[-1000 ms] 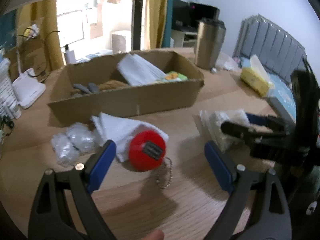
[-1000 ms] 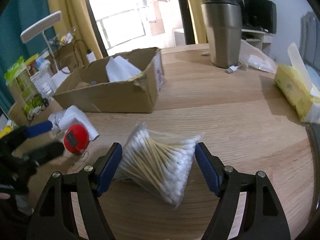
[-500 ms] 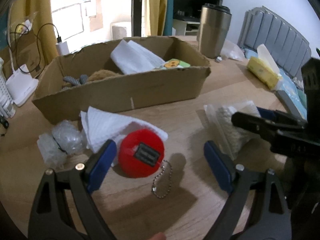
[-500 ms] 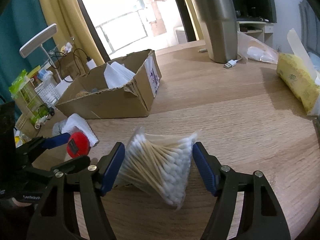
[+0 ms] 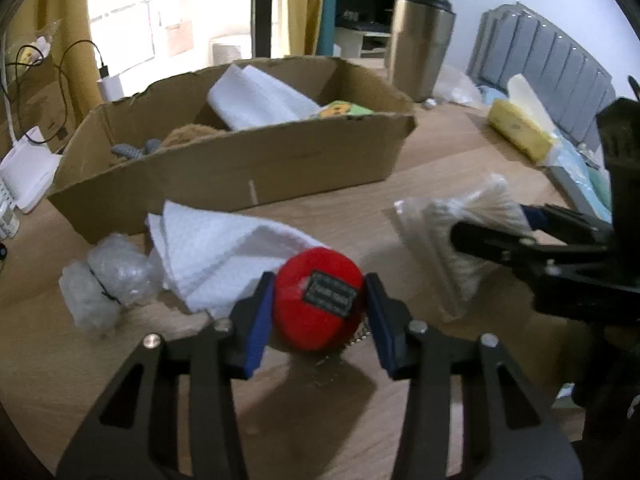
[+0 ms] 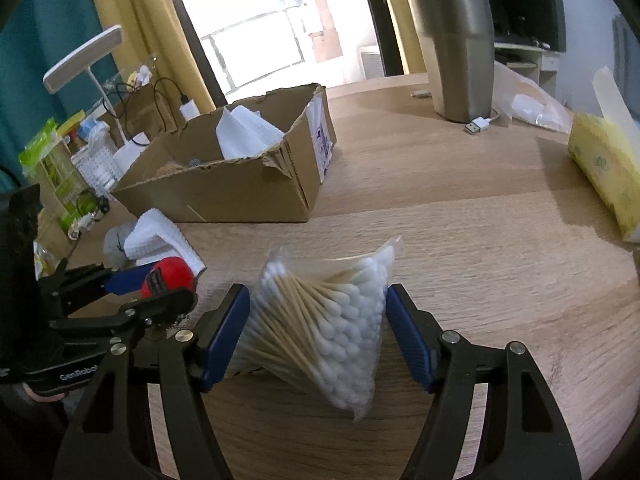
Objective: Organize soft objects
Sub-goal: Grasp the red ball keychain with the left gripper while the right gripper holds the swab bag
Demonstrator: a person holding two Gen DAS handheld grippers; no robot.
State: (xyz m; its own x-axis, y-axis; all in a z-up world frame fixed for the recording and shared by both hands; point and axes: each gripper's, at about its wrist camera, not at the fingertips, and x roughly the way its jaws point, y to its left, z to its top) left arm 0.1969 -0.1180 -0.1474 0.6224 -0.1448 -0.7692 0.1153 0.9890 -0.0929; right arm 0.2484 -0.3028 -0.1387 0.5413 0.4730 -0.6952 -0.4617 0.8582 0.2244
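- Two black grippers with blue finger pads are seen low over a light wooden table (image 6: 480, 208).
- A round red plush ball with a black label (image 5: 318, 305) is clamped between the pads of the left gripper (image 5: 318, 320); its bead chain hangs beneath it.
- A clear plastic bag of wooden cotton swabs (image 6: 320, 328) is pinched by the right gripper (image 6: 318, 336) near the table's near edge.
- A folded white cloth (image 5: 224, 252) and a crumpled clear plastic bundle (image 5: 104, 280) are lying just behind the ball, before an open brown cardboard box (image 5: 240, 168).
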